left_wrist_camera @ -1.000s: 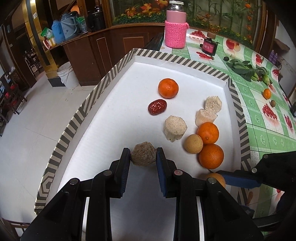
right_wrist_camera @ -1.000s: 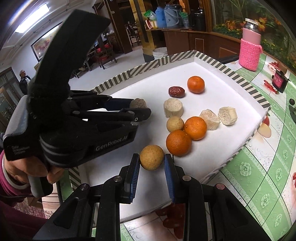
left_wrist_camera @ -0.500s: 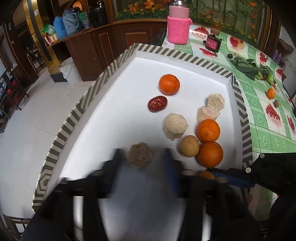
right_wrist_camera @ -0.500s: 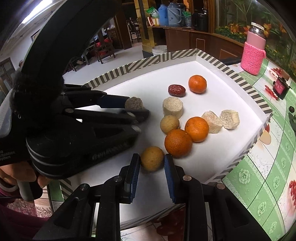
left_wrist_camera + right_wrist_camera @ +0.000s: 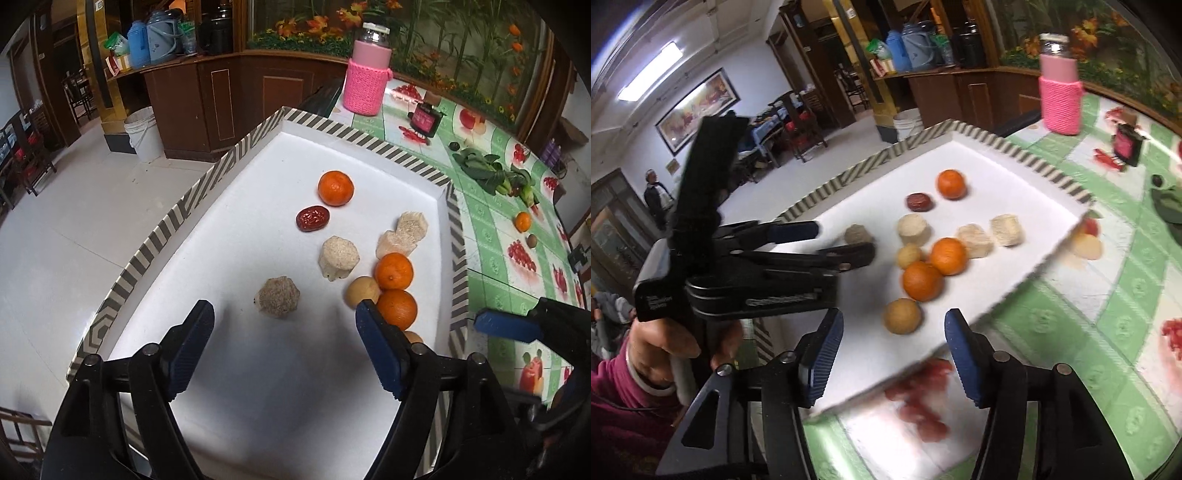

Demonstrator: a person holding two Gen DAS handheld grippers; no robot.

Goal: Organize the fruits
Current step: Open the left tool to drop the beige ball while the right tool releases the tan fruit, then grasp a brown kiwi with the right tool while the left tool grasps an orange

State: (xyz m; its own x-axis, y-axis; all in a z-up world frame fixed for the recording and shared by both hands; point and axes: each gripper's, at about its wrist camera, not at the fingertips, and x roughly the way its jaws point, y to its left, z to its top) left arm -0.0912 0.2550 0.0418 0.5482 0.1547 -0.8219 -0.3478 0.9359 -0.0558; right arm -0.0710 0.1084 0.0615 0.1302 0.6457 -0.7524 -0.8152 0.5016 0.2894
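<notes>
A white tray [image 5: 258,387] with a striped rim holds the fruit. My left gripper [image 5: 284,332] is open, drawn back just short of a brownish fibrous chunk [image 5: 277,296] lying free on the tray. My right gripper [image 5: 894,339] is open, just behind a tan round fruit [image 5: 902,316] near the tray's front edge. Ahead lie three oranges [image 5: 397,307], [image 5: 393,270], [image 5: 335,187], a second tan fruit [image 5: 362,291], a red date [image 5: 312,218] and three pale chunks [image 5: 339,257], [image 5: 396,242], [image 5: 412,223].
The tray rests on a green fruit-print tablecloth [image 5: 498,266]. On it stand a pink knitted bottle [image 5: 367,74], a small dark jar [image 5: 424,120], leafy greens [image 5: 491,171] and a small orange [image 5: 522,221]. Beyond the tray's left rim is open floor with a white bucket [image 5: 144,134].
Both grippers opened and let go: the left released the brownish chunk, the right released the tan fruit. Both pulled back from the tray; the right view is blurred by motion.
</notes>
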